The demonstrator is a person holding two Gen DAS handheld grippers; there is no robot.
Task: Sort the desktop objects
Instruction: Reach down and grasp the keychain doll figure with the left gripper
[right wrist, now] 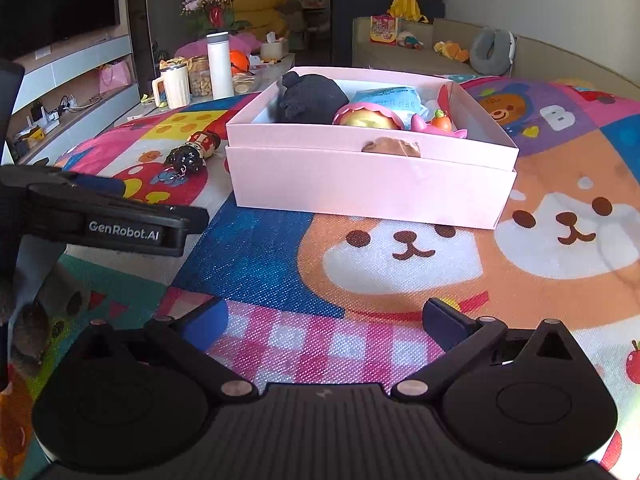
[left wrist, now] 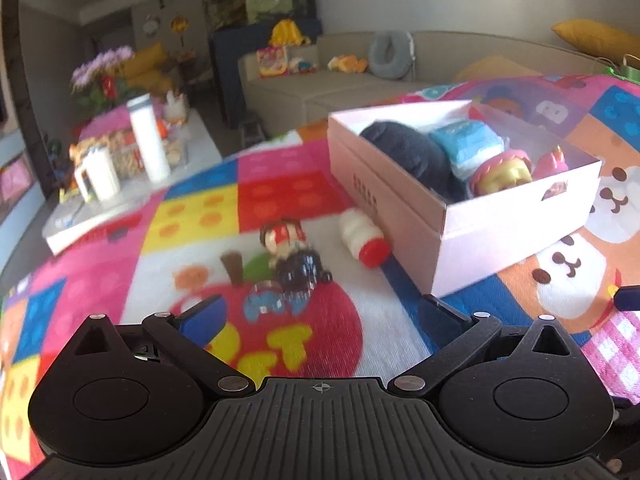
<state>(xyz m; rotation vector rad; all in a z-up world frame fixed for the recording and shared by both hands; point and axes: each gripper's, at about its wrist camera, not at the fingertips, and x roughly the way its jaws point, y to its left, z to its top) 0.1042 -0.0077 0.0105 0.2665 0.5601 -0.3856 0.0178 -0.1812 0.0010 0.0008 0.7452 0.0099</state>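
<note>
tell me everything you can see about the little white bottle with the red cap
The white bottle is small, ribbed and looks like plastic, closed with a red cap. It lies on its side on the colourful play mat, cap end toward the camera, hard against the long side wall of the pink box; whether it actually touches the wall cannot be told. A doll figurine lies apart from it on the mat. No gripper touches it, and the right wrist view does not show it.
</note>
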